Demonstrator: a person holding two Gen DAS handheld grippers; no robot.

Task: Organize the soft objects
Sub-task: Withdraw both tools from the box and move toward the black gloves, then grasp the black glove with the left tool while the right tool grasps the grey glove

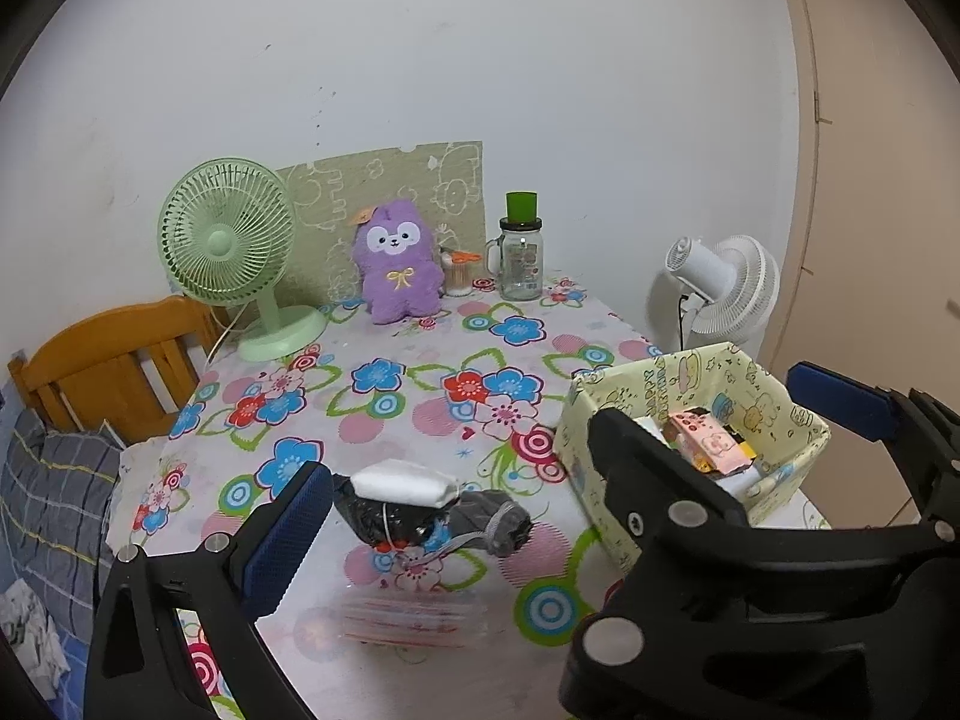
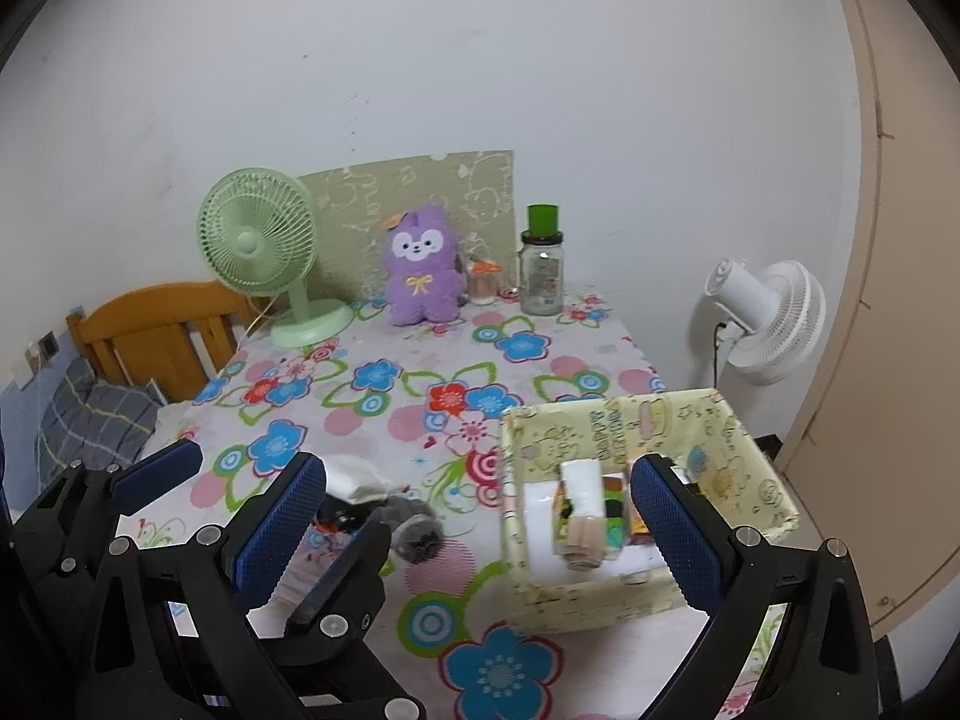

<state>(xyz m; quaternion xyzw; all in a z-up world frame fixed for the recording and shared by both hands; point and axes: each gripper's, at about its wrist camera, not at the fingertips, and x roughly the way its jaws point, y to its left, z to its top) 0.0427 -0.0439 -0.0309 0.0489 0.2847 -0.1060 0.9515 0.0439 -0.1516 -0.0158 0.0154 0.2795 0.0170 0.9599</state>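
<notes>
A yellow cartoon-print box sits at the table's right front, holding several small packs. A white tissue pack lies on a black bag and a rolled grey cloth in the table's front middle. A clear wrapped pack lies nearer. My left gripper is open and empty, its jaws on either side of the pile. My right gripper is open and empty above the box's near left part.
At the back of the flowered table stand a green fan, a purple plush, a glass jar with a green lid and a small jar. A white fan stands on the right. A wooden headboard is left.
</notes>
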